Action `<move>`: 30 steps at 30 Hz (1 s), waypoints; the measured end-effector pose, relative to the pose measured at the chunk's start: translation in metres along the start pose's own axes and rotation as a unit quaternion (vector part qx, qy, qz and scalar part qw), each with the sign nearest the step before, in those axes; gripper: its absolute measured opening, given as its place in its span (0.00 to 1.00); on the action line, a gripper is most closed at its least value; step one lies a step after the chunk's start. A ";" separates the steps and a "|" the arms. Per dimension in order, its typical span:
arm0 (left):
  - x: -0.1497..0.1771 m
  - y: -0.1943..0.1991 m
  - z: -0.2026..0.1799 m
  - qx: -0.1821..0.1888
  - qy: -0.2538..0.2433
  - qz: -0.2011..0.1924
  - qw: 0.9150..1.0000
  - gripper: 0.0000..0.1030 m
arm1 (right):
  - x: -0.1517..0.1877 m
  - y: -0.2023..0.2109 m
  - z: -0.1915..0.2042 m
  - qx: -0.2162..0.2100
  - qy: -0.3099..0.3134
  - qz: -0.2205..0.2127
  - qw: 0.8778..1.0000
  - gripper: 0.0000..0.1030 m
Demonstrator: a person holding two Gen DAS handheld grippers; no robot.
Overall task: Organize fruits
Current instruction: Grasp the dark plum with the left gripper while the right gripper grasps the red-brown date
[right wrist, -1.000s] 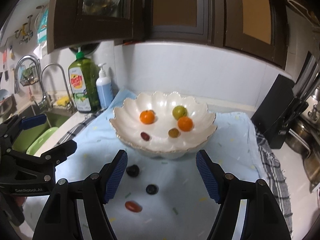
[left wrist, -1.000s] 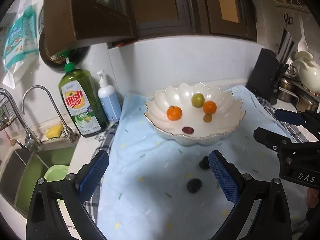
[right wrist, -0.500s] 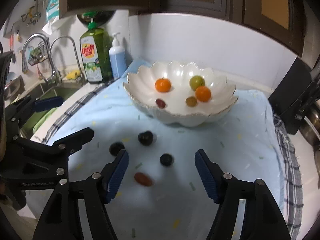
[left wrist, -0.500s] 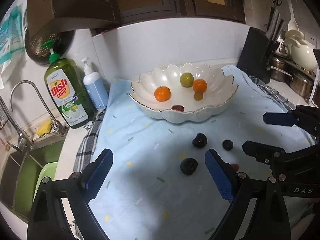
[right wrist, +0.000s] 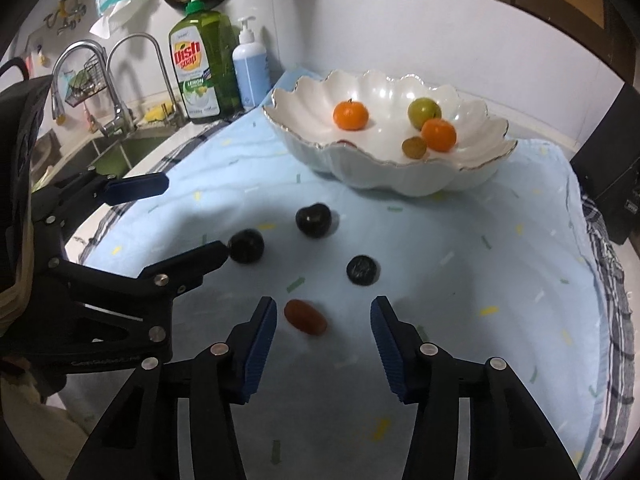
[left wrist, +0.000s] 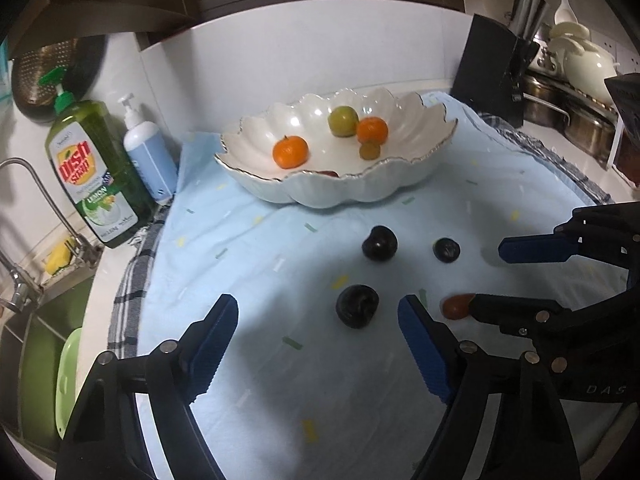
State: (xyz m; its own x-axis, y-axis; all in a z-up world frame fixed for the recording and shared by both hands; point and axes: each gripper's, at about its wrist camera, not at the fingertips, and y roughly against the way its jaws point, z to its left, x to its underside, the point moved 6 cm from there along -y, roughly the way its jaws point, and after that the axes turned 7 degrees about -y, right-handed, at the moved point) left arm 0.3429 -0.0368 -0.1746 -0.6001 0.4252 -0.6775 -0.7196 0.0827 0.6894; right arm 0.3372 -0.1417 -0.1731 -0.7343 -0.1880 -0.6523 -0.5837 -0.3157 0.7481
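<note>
A white scalloped bowl at the back of a light blue cloth holds two oranges, a green fruit and smaller fruit. Three dark plums and a small red fruit lie loose in front of it. My left gripper is low over the cloth, jaws closing, with the nearest dark plum between its fingers, untouched. The jaws of my right gripper are closing around the red fruit, pads clear of it. The other plums lie beyond.
A green dish soap bottle and a blue pump bottle stand left of the bowl beside a sink with a tap. A black knife block and pots sit at the right.
Both grippers have sunk toward the cloth and tipped down. Their jaws have narrowed. The dark plum and the red fruit now lie between the fingers.
</note>
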 end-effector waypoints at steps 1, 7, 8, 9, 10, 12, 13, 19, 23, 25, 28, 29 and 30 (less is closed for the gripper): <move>0.001 -0.002 -0.001 0.002 -0.002 0.002 1.000 0.80 | 0.001 -0.001 0.000 -0.002 0.000 0.003 1.000 0.47; 0.002 -0.013 -0.006 0.020 -0.009 0.009 1.000 0.74 | 0.005 -0.012 0.001 -0.013 0.001 0.017 1.000 0.42; 0.002 -0.015 -0.007 0.023 -0.009 0.011 1.000 0.73 | 0.006 -0.013 0.001 -0.014 0.002 0.020 1.000 0.41; 0.002 -0.017 -0.007 0.025 -0.009 0.012 1.000 0.71 | 0.006 -0.016 0.002 -0.017 0.002 0.023 1.000 0.40; 0.002 -0.019 -0.008 0.027 -0.009 0.014 0.999 0.71 | 0.007 -0.018 0.002 -0.017 0.003 0.025 1.000 0.39; 0.001 -0.022 -0.009 0.035 -0.009 0.016 0.999 0.69 | 0.008 -0.021 0.003 -0.018 0.002 0.029 0.999 0.37; 0.001 -0.024 -0.010 0.038 -0.009 0.018 0.999 0.68 | 0.008 -0.022 0.003 -0.019 0.002 0.031 0.999 0.36; 0.001 -0.032 -0.015 0.051 -0.014 0.023 0.998 0.59 | 0.008 -0.027 0.004 -0.023 0.002 0.034 0.999 0.31; 0.003 -0.036 -0.019 0.062 -0.015 0.031 0.997 0.46 | 0.009 -0.027 0.007 -0.028 0.007 0.036 0.999 0.26; 0.004 -0.037 -0.020 0.065 -0.013 0.034 0.997 0.39 | 0.010 -0.027 0.008 -0.030 0.009 0.036 0.999 0.23; 0.005 -0.039 -0.021 0.067 -0.013 0.037 0.997 0.29 | 0.009 -0.027 0.008 -0.029 0.010 0.035 0.999 0.22; 0.005 -0.039 -0.020 0.061 -0.012 0.034 0.997 0.27 | 0.009 -0.027 0.009 -0.029 0.009 0.034 0.999 0.22; 0.005 -0.039 -0.020 0.062 -0.011 0.033 0.997 0.27 | 0.009 -0.027 0.009 -0.028 0.009 0.034 0.999 0.22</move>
State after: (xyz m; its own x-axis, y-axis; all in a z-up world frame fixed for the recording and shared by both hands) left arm 0.3609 -0.0556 -0.2099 -0.6366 0.4524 -0.6246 -0.6289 0.1642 0.7599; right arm 0.3434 -0.1267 -0.1983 -0.7647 -0.2283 -0.6026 -0.5116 -0.3536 0.7831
